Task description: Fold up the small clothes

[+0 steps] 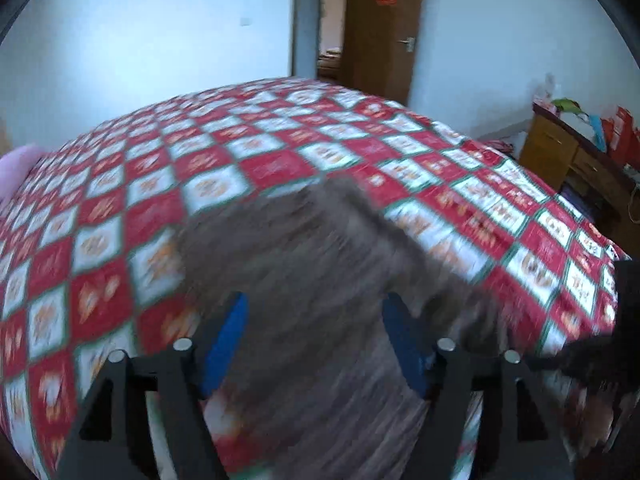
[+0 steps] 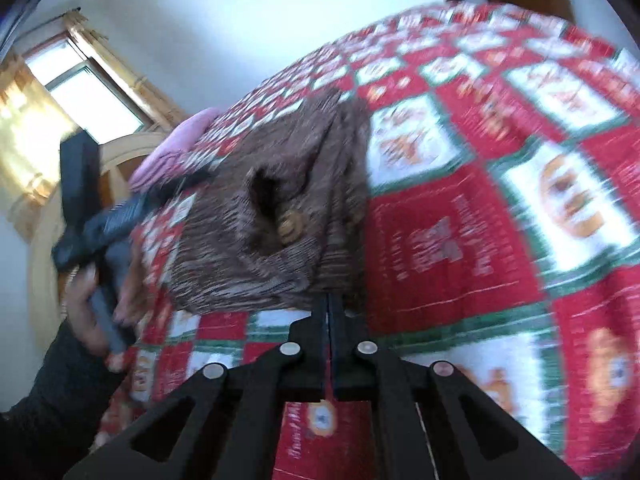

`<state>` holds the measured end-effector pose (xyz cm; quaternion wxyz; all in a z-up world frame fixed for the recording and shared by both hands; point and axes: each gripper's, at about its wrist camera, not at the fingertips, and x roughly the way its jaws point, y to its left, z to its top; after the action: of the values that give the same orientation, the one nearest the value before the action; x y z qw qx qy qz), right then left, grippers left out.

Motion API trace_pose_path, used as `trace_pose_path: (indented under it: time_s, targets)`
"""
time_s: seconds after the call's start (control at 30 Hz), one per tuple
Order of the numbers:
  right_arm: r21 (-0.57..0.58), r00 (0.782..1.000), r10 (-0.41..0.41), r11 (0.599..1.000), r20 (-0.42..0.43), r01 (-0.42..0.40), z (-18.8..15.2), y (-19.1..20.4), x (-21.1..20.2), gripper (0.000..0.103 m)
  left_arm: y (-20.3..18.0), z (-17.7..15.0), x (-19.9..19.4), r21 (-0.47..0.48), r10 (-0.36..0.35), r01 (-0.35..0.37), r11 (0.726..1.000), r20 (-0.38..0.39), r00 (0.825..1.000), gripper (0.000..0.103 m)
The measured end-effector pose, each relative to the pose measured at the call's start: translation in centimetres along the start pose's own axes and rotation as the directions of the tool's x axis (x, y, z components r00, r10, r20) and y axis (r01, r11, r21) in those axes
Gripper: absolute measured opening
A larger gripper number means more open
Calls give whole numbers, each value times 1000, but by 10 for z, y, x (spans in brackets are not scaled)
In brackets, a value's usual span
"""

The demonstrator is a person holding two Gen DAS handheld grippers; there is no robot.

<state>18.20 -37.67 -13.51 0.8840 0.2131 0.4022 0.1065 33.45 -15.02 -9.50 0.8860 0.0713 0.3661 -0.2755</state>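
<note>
We see a brown garment (image 2: 280,216) lying on the bed (image 1: 280,168), which is covered with a checked quilt of red and white squares edged in green, printed with orange motifs. The garment fabric looks knitted or ribbed, brown with fine pale streaks; heavy motion blur in the left wrist view hides finer detail. In the right wrist view it is bunched into a rough block with a dark neck-like opening (image 2: 262,200) and a small tan round patch or button (image 2: 290,226) just beside it. It sits toward the near edge of the bed, with the pink pillow (image 2: 176,148) beyond it at the head end.

Left gripper (image 1: 316,308): jaws wide apart, blue pads (image 1: 228,340) either side of the garment, cloth filling the gap between them. We can't tell if the pads touch the cloth.

Right gripper (image 2: 329,300): black fingers pressed together, tips at the garment's near lower edge. It looks clamped on the hem, though blur blunts the contact point.

In the right wrist view the left hand (image 2: 96,304), in a dark sleeve, grips the left tool's handle at the garment's left side.

Background: wooden door (image 1: 380,32), wooden desk (image 1: 568,152), curtained window (image 2: 80,80).
</note>
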Motion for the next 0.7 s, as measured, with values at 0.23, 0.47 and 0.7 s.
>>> trace_pose_path:
  time_s: [0.23,0.47,0.7]
  targets:
    - [-124,990,41,992,137,-24,26,40,-18,78,10,-45,-4,9,45,-45,999,-17,999,75]
    - [-128,997,-25,992,-67,16,42,44,41,3,-1,-56,5,39,51,-50,998,-32,998,75]
    - [-25,994,-73,997,-85,72,32,-9,31,3,-6,-62,1,74,3,-1,997,-34,999,91]
